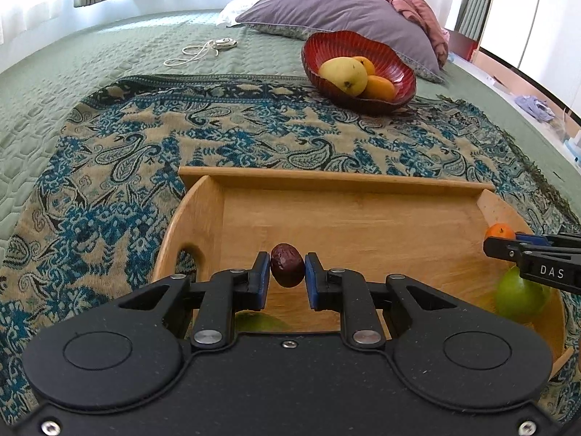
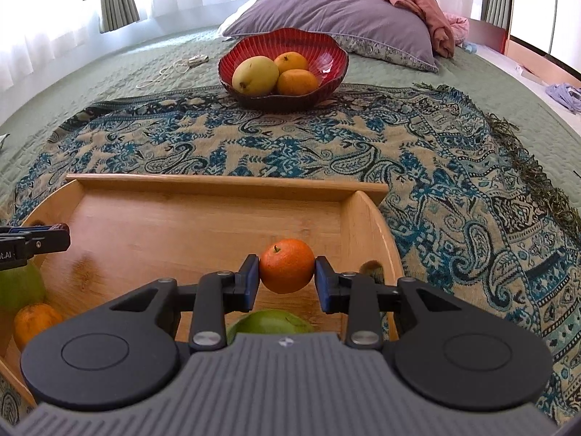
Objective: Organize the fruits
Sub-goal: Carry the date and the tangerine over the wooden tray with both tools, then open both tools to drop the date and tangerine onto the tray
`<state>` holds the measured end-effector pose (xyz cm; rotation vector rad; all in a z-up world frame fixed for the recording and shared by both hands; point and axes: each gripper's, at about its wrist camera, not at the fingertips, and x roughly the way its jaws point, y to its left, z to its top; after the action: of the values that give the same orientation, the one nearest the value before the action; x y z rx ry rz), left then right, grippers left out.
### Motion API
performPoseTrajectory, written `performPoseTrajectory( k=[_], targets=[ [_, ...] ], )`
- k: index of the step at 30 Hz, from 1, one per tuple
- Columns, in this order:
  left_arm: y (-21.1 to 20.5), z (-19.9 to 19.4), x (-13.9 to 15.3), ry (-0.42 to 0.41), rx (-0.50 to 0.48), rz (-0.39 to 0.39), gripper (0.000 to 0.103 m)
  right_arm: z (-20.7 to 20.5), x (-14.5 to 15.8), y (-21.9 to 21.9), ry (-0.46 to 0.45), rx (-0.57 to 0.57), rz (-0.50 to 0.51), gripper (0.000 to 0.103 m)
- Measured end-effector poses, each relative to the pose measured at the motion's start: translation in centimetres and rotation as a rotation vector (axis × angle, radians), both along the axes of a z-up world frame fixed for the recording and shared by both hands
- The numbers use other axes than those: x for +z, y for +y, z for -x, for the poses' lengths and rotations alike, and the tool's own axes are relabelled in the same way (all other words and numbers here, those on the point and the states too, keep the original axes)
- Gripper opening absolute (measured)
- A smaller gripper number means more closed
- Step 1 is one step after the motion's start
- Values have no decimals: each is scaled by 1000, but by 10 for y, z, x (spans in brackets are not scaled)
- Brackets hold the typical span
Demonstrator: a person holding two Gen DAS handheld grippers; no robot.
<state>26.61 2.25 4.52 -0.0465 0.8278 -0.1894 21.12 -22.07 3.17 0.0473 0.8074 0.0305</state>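
Observation:
My left gripper [image 1: 287, 266] is shut on a dark brown wrinkled fruit [image 1: 287, 264], held above the wooden tray [image 1: 326, 178]. My right gripper [image 2: 287, 270] is shut on a small orange [image 2: 287, 265] above the tray's right part [image 2: 225, 180]; it also shows at the right edge of the left wrist view [image 1: 500, 232]. Green fruits [image 1: 521, 294] [image 2: 270, 321] and an orange fruit [image 2: 34, 321] lie in the tray. A red bowl [image 2: 326, 54] beyond the tray holds a yellow mango [image 2: 254, 74] and two oranges [image 2: 297, 81].
The tray and bowl [image 1: 399, 72] sit on a blue paisley cloth [image 1: 254, 138] over a green quilted bed. A purple pillow [image 1: 334, 3] and pink cloth lie behind the bowl. A white cord [image 1: 203, 49] lies at the far left.

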Motion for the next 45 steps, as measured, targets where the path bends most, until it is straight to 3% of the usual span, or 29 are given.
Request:
performPoseTrajectory(
  k=[28, 30, 32, 36, 43, 45],
  targets=[
    [5, -1, -13, 27, 27, 1, 20, -2, -10, 1, 23, -6, -20, 39],
    [6, 0, -11, 24, 26, 15, 27, -1, -10, 0, 23, -11, -28, 48],
    [8, 3, -6, 11, 25, 31, 44, 1, -9, -2, 19, -17, -46, 50],
    [10, 14, 8, -22, 14, 43, 51, 10, -3, -3, -18, -7, -57, 60],
    [5, 50, 30, -114, -34, 15, 75, 42, 15, 2, -121, 53, 2, 72],
    [5, 62, 36, -134, -44, 24, 76, 53, 18, 4, -149, 69, 23, 76]
  ],
)
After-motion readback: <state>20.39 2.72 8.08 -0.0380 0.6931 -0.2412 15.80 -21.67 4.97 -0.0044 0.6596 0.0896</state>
